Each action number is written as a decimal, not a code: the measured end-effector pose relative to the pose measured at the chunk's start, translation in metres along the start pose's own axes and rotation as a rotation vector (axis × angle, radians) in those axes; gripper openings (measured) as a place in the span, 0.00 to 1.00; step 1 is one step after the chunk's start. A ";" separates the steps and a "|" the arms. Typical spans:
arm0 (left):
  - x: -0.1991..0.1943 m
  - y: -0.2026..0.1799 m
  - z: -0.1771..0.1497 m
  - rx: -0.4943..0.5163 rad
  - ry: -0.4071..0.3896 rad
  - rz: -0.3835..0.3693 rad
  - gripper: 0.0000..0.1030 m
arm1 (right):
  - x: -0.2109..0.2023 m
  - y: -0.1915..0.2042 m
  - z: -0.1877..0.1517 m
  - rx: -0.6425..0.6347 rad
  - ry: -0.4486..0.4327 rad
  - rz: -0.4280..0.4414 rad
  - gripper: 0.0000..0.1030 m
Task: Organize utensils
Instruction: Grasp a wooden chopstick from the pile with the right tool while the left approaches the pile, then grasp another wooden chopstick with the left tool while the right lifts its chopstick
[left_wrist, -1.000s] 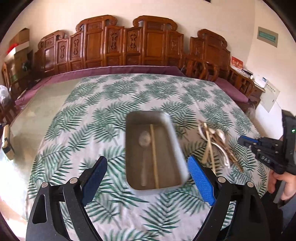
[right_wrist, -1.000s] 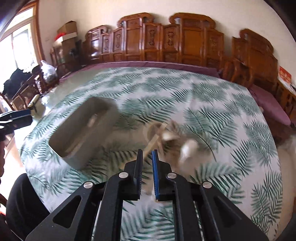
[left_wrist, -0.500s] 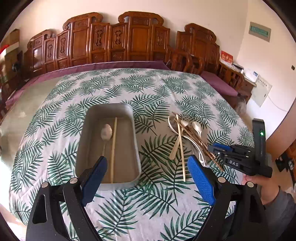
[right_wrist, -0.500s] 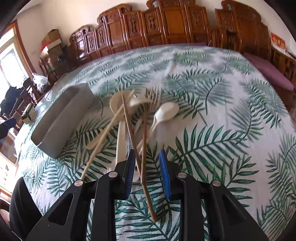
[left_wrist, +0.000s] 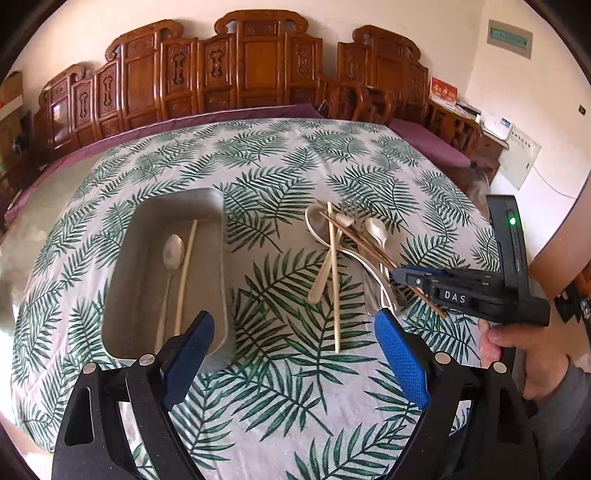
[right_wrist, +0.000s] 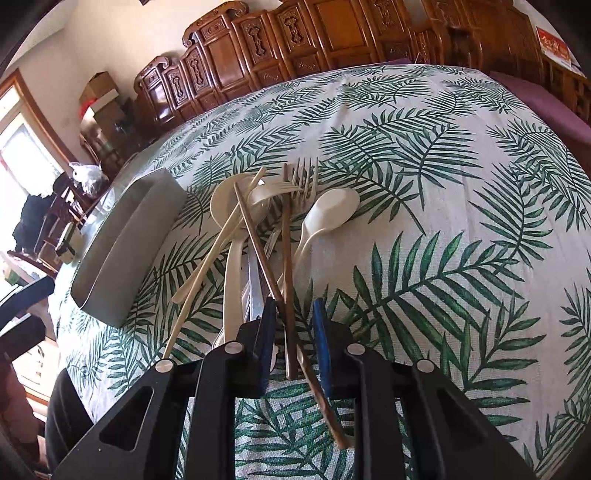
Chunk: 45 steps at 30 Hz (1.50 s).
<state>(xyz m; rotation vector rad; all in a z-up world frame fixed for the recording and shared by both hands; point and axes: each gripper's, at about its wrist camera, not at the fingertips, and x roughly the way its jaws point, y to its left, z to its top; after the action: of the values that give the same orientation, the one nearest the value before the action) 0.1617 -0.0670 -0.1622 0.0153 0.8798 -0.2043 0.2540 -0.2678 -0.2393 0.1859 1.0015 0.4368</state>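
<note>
A grey metal tray sits on the leaf-print tablecloth and holds a metal spoon and a pale chopstick. To its right lies a pile of utensils: cream spoons, a fork, pale and brown chopsticks. My left gripper is open and empty, above the cloth in front of the tray. My right gripper is open, low at the near end of the pile, its fingers either side of two brown chopsticks. A cream spoon and a fork lie just beyond. The tray stands to the left.
Carved wooden chairs line the far side of the table. The tablecloth has bare room in front of the tray and the pile. The table edge drops off at the right.
My right gripper has moved forward and down to the utensil pile and opened a little, its fingers now around the brown chopsticks. My left gripper has drifted, still open.
</note>
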 end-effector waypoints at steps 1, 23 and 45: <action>0.002 -0.001 0.000 0.002 0.004 0.001 0.82 | 0.000 0.000 0.000 0.003 0.000 0.002 0.20; 0.063 -0.022 -0.002 0.054 0.103 0.037 0.82 | 0.002 -0.009 0.007 0.053 0.022 0.096 0.10; 0.097 -0.028 0.005 0.109 0.146 0.064 0.45 | -0.018 -0.018 0.014 0.047 -0.076 0.058 0.06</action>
<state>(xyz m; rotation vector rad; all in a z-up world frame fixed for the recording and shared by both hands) 0.2201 -0.1114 -0.2313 0.1618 1.0116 -0.1933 0.2619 -0.2911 -0.2239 0.2718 0.9344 0.4560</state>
